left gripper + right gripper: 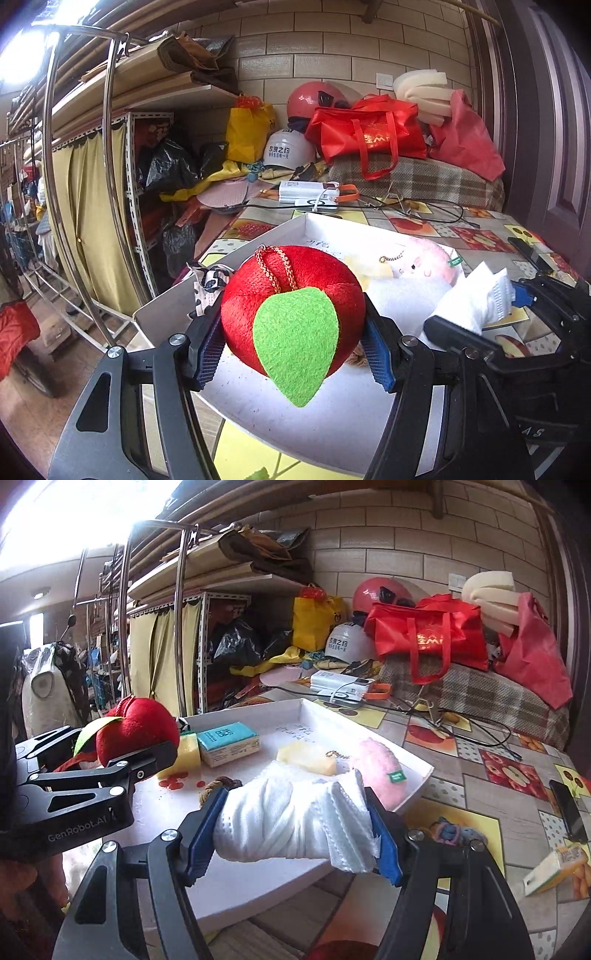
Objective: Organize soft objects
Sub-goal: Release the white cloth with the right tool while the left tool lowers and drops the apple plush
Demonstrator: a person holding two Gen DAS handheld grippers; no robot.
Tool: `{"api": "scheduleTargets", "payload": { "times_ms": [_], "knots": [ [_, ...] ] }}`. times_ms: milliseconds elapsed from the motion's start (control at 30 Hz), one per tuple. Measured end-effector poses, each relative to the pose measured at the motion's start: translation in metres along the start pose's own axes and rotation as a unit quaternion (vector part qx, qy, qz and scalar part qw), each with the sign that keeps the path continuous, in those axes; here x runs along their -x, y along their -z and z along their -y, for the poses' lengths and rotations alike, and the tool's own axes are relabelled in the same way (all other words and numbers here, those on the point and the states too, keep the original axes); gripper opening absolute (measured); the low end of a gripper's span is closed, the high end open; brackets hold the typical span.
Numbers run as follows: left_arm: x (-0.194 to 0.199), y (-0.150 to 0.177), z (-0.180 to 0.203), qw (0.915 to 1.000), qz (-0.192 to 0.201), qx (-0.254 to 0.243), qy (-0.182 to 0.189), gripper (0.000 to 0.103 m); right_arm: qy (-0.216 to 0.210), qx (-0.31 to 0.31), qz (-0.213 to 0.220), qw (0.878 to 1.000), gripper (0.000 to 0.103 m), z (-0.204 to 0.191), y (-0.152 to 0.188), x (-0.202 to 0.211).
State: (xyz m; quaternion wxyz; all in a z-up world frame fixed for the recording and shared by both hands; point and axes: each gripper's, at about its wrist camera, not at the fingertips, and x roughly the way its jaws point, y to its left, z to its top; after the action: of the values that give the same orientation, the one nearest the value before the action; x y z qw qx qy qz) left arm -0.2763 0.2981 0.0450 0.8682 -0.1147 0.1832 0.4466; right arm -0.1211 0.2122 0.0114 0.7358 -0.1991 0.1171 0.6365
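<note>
Left gripper [293, 347]: clamped across the plush apple [291, 306], held above the near end of the white tray [417, 795].
Right gripper [295, 829]: squeezing the white cloth bundle [291, 819], also over the tray.
Handling: both look light and squashy (the bundle's layers may slip loose); grasp mid-body.

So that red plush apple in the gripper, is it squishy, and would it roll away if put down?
The apple looks soft: fuzzy plush, bulging slightly between the left gripper pads. Probably light, since it sits steady in that pinch. Being round, it may roll a little, though the felt leaf could slow it.
</note>
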Motion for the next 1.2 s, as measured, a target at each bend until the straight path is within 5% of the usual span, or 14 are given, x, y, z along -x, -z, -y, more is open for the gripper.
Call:
{"api": "scheduleTargets", "payload": {
  "times_ms": [233, 600, 700, 800, 1200],
  "knots": [
    [-0.022, -0.007, 0.000, 0.9994, -0.028, -0.004, 0.020, 0.066, -0.019, 0.018, -0.056, 0.998, 0.071, -0.006, -0.005, -0.032],
    [-0.036, -0.012, -0.016, 0.9985, -0.038, 0.038, 0.014, 0.066, 0.031, -0.059, -0.056, 0.996, 0.074, 0.030, -0.020, -0.062],
    [-0.035, -0.012, -0.013, 0.9989, -0.034, 0.034, 0.002, 0.073, 0.034, -0.065, -0.052, 0.996, 0.086, 0.032, -0.020, -0.061],
    [-0.029, -0.011, -0.011, 0.9994, -0.018, 0.026, -0.012, 0.103, 0.040, -0.071, -0.048, 0.996, 0.103, 0.035, -0.020, -0.059],
    [-0.017, -0.009, -0.013, 0.9977, 0.015, 0.029, -0.060, 0.103, 0.078, -0.061, 0.025, 0.995, 0.103, 0.030, -0.024, -0.035]
  ]
}}
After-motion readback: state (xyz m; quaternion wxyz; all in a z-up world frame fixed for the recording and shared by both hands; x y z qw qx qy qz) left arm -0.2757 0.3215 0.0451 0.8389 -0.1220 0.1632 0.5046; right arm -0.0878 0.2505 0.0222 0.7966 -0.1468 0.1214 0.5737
